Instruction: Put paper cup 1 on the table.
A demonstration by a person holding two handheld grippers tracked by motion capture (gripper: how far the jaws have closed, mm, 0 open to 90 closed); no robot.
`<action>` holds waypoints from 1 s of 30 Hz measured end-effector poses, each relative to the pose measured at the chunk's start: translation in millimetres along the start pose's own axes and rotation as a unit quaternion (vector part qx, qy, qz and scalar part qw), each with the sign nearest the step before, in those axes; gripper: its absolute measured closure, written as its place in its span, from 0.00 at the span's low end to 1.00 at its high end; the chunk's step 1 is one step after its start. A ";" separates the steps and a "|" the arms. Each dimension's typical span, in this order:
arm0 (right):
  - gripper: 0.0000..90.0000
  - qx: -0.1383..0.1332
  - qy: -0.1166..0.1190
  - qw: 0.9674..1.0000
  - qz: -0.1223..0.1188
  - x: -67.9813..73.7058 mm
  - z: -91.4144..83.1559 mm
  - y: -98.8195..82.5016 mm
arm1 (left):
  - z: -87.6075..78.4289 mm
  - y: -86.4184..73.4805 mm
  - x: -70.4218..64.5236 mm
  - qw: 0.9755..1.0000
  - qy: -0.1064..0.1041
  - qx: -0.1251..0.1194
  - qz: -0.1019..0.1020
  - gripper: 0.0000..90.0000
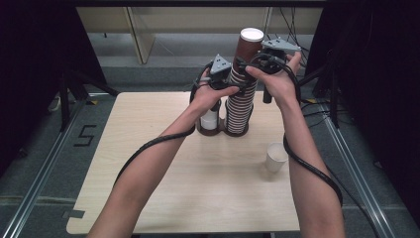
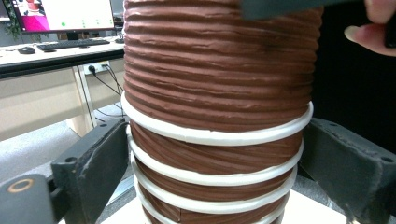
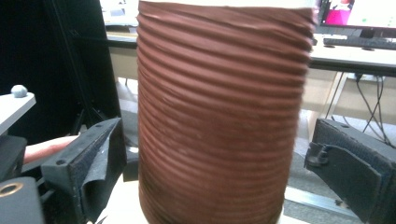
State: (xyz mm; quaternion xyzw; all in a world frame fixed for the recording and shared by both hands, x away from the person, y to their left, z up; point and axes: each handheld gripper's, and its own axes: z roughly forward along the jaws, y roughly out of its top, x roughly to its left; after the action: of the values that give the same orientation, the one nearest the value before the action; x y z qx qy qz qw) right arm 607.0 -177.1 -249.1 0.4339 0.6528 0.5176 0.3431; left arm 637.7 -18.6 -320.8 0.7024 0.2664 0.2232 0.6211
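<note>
Both forearms are reaching forward as the left gripper (image 1: 229,85) is clamping the brown cup stack (image 1: 241,94); the right gripper (image 1: 253,63), higher up, is straddling it, jaws apart and clear of the top cup.

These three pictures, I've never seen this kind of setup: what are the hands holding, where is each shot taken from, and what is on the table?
A person works at a wooden table with a hand-held two-jaw tool in each hand. The wide shot comes from a camera above, looking forward and down; the other two come from cameras riding on each tool, looking along its black jaws.

The left gripper has its jaws on either side of a tall stack of brown ribbed paper cups, touching or nearly touching the white rims. The right gripper sits higher, around the top cup, with a gap at each jaw, so it grips nothing.

The stack stands in a dark holder, beside a white cup in the holder's other ring. Another white cup stands alone on the table.
</note>
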 end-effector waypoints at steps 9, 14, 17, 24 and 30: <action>0.08 0.005 -0.009 1.000 0.016 0.4 10.2 -1.0 | -0.1 -0.8 -0.1 1.000 0.000 -0.003 0.000 0.09; 0.10 0.002 -0.007 1.000 0.015 -0.2 13.8 -0.5 | -0.2 -0.5 -0.3 1.000 0.001 -0.002 0.001 0.09; 0.12 -0.001 -0.010 1.000 0.025 1.3 16.5 1.2 | -0.3 -0.6 -0.4 1.000 0.000 -0.001 0.001 0.09; 0.16 -0.008 -0.010 1.000 0.024 1.2 20.4 1.8 | -0.3 -0.6 0.1 1.000 0.001 -0.002 0.001 0.09; 0.17 -0.010 -0.007 1.000 0.020 0.6 19.2 1.7 | -0.4 -0.6 -0.8 1.000 0.002 -0.002 0.001 0.09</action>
State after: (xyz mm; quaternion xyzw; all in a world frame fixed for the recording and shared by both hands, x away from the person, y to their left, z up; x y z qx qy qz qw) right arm 624.4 -169.1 -251.8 0.4470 0.6364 0.5278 0.3415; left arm 636.8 -18.8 -321.3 0.7014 0.2662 0.2257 0.6215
